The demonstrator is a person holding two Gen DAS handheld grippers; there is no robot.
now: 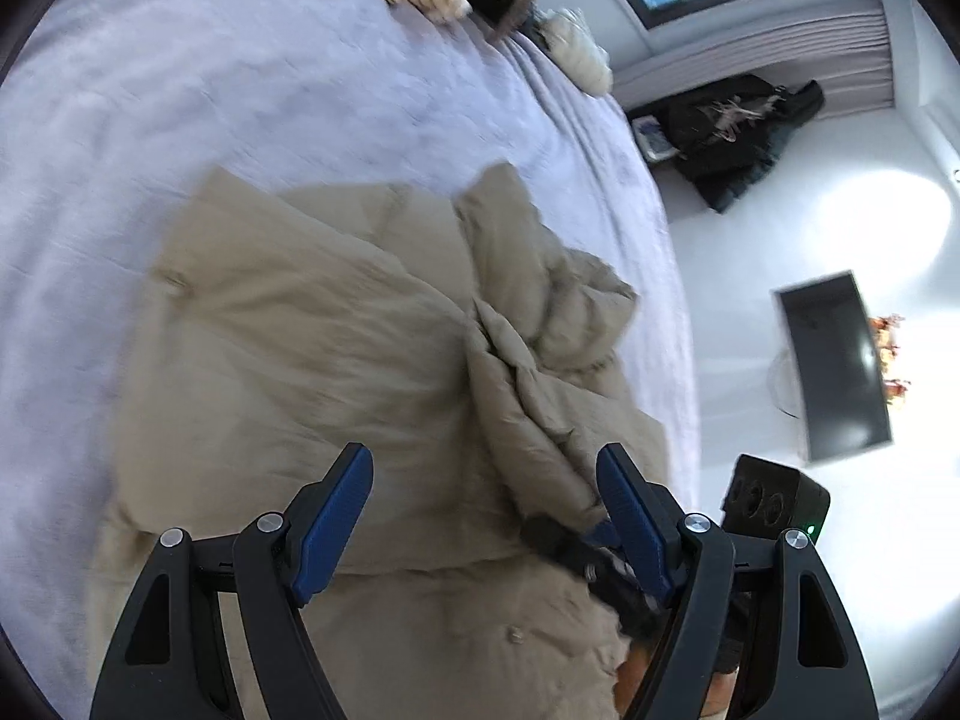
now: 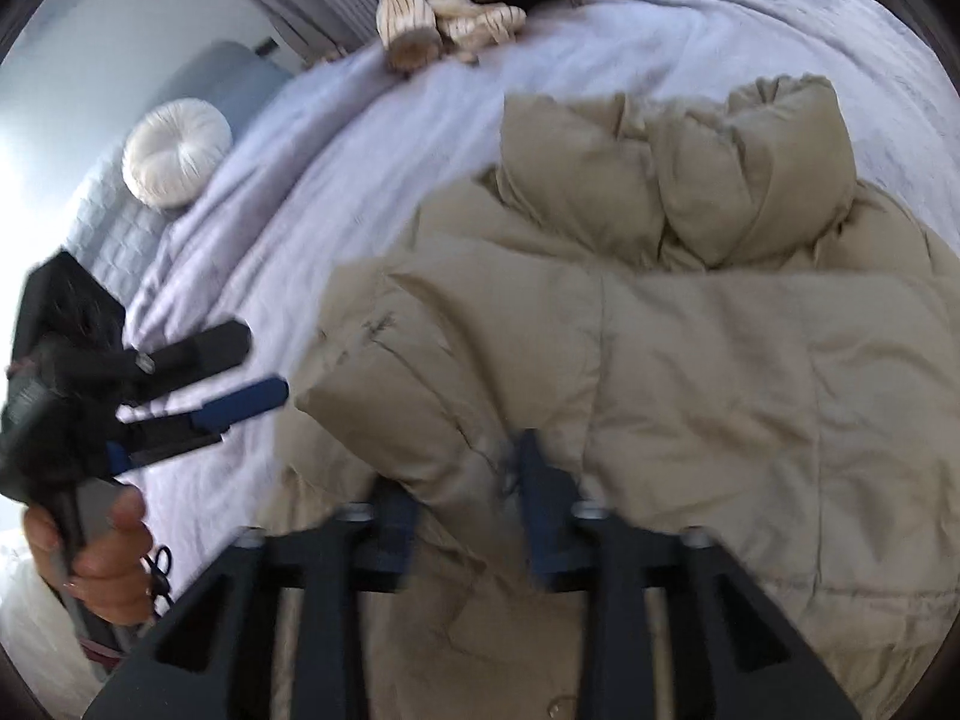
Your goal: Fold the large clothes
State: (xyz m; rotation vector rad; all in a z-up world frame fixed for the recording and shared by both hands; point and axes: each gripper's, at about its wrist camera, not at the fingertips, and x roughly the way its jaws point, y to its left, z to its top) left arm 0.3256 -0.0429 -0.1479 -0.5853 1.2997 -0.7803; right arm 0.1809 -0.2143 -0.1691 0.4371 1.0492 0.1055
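A beige puffer jacket (image 1: 312, 348) lies spread on the lilac bed (image 1: 180, 120), its sleeves bunched into puffy folds (image 2: 720, 180) at the far side. My left gripper (image 1: 483, 486) hovers over the jacket's middle, open, with nothing between its blue pads (image 1: 336, 510). It also shows at the left of the right wrist view, where a hand (image 2: 102, 552) holds the left gripper (image 2: 252, 366) off the jacket's edge. My right gripper (image 2: 468, 492) straddles a puffy fold of the jacket (image 2: 468, 456). Blur hides whether its pads press on the fold.
A heap of cream knitwear (image 2: 456, 6) lies at the bed's far end, with a round white cushion (image 2: 177, 153) beside it. Past the bed's edge in the left wrist view are dark clothes (image 1: 738, 132) on the floor and a dark screen (image 1: 840, 366).
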